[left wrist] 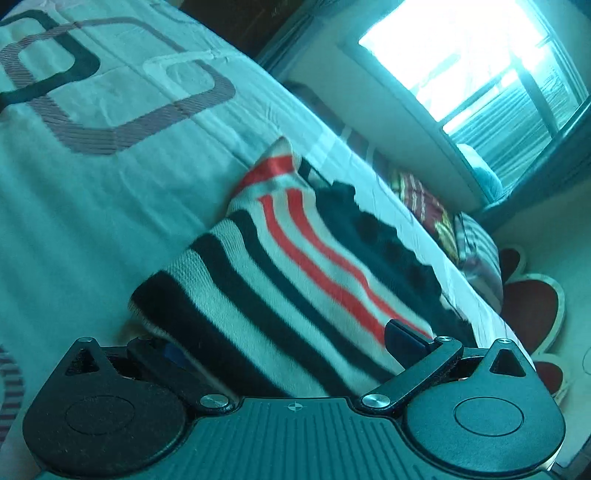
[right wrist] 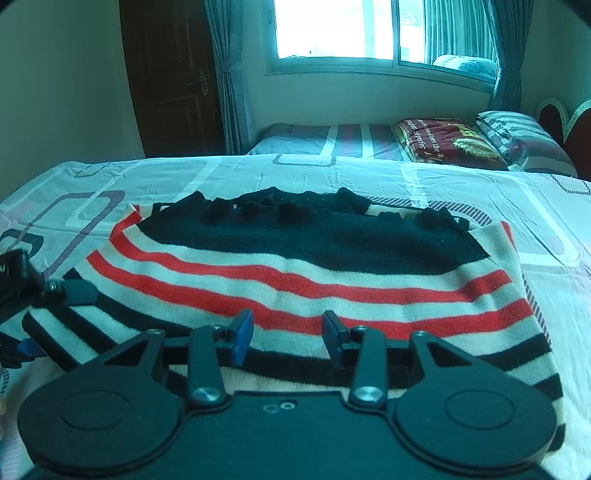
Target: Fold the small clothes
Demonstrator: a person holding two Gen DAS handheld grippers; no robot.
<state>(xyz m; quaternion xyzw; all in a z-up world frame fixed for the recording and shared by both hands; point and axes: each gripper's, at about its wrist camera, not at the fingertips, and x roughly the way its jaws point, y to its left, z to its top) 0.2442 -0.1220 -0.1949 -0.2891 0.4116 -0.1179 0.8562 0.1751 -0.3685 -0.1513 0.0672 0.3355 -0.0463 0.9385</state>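
A knitted sweater (right wrist: 332,280) with black, white and red stripes lies spread on the bed, its black frilled top part toward the window. My right gripper (right wrist: 288,332) hovers over the near hem, open, with nothing between its blue pads (right wrist: 242,336). My left gripper (left wrist: 288,343) sits at the sweater's left side and shows at the left edge of the right wrist view (right wrist: 51,317). Its jaws stand wide apart across a thick fold of the sweater (left wrist: 280,266). One finger (left wrist: 402,336) rests on top; the other is hidden under the fabric.
The bed sheet (right wrist: 461,184) is pale with rounded-square patterns. A second bed (right wrist: 314,142) behind holds a folded dark red blanket (right wrist: 443,140) and a striped pillow (right wrist: 521,136). A window (right wrist: 332,29), curtains and a dark door (right wrist: 173,77) line the far wall.
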